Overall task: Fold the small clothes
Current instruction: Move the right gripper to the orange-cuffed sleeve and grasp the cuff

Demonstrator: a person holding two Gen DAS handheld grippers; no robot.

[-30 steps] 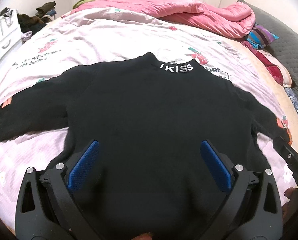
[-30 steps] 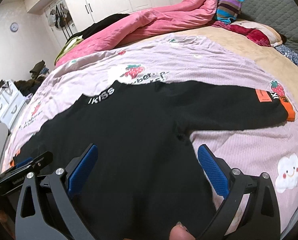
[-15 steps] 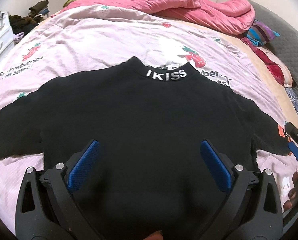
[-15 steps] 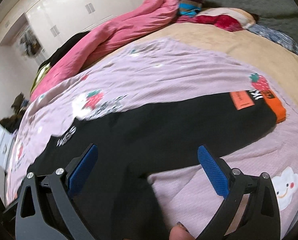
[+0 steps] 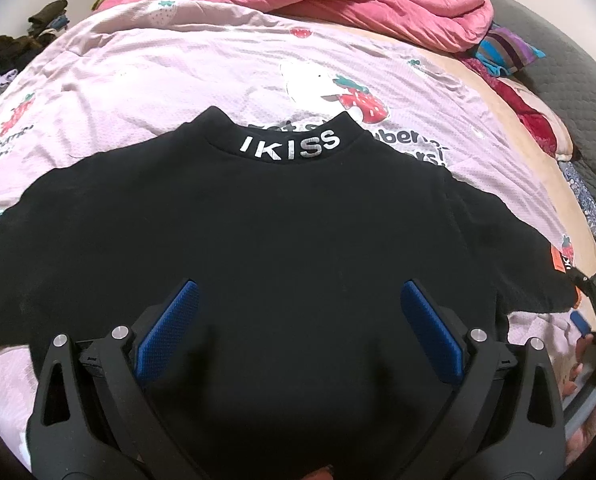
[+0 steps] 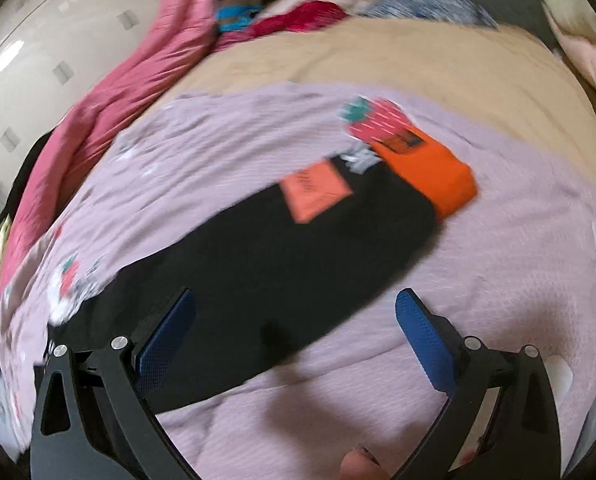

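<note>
With both tools spread apart and empty, the left tool [image 5: 298, 332] is held over the flat black sweater [image 5: 298, 240] while the sleeve [image 6: 318, 240] ahead of the right tool [image 6: 294, 332] is judged next to be gripped near its orange cuff [image 6: 430, 172] and folded inward.

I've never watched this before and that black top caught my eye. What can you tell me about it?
The black knit sweater lies spread flat on the pale pink strawberry-print bedsheet, high collar at the far side, lettered "IKISS" in white. Its sleeves stretch out sideways. The right sleeve ends in an orange cuff with an orange patch beside it. Nothing grips it; both claws hover open.
</note>
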